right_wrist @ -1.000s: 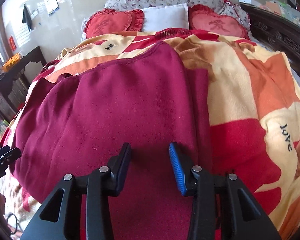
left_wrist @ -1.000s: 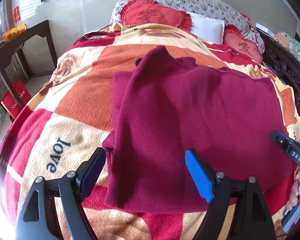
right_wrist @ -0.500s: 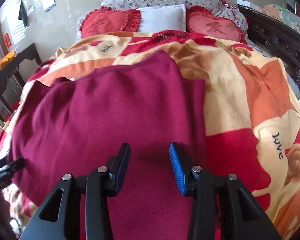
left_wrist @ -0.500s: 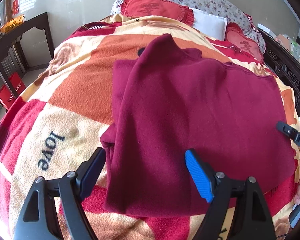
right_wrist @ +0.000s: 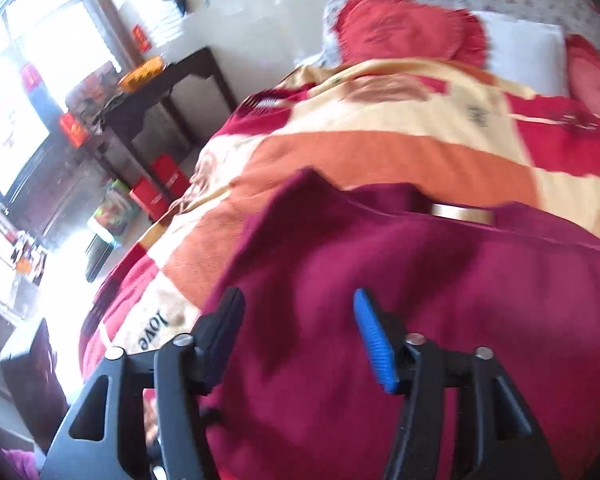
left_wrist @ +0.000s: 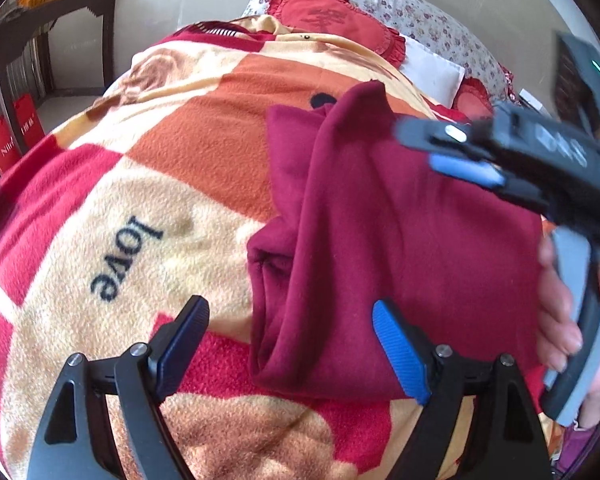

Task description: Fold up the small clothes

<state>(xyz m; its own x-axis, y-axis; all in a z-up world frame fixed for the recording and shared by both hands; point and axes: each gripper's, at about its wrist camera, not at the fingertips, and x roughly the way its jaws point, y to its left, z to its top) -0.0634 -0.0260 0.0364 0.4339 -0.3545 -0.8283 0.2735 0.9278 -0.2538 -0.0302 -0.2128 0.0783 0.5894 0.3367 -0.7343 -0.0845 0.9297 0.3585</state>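
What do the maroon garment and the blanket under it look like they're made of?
Maroon garment: looks like soft fleece or brushed knit, matte, with a fine nap and thick rounded fold edges; the exact fibre is unclear.

Blanket: looks like plush fleece, matte and fuzzy, with visible pile around the printed "love" lettering and colour blocks; probably synthetic, though that cannot be confirmed from here.

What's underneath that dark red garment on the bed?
The dark red garment lies on a fleece blanket patterned orange, cream and red, with "love" printed beside it. Whatever lies beneath the garment's own folded layers is covered.
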